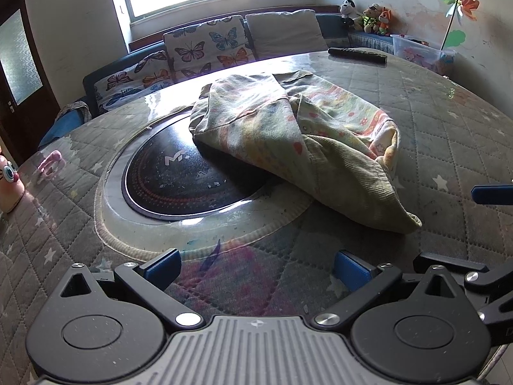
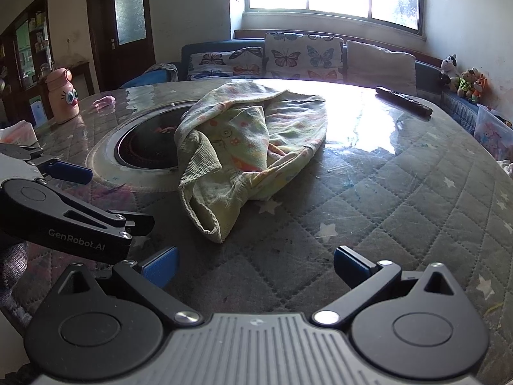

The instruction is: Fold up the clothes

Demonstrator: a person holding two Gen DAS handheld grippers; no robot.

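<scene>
A crumpled pale green child's garment (image 1: pixel 288 138) with flower prints and a ribbed cuff lies bunched on the round table, partly over the black cooktop. It also shows in the right wrist view (image 2: pixel 243 147). My left gripper (image 1: pixel 256 268) is open and empty, held low near the table's front, short of the garment. My right gripper (image 2: pixel 256 268) is open and empty, just in front of the garment's ribbed cuff (image 2: pixel 208 221). The left gripper's body (image 2: pixel 64 218) shows at the left of the right wrist view.
The table (image 1: pixel 433 134) has a quilted grey cover under glass and a round black cooktop (image 1: pixel 179 179) at its centre. A dark remote (image 1: pixel 357 55) lies at the far edge. A pink bottle (image 2: pixel 62 96) stands at the left. A sofa with butterfly cushions (image 1: pixel 205 46) stands behind.
</scene>
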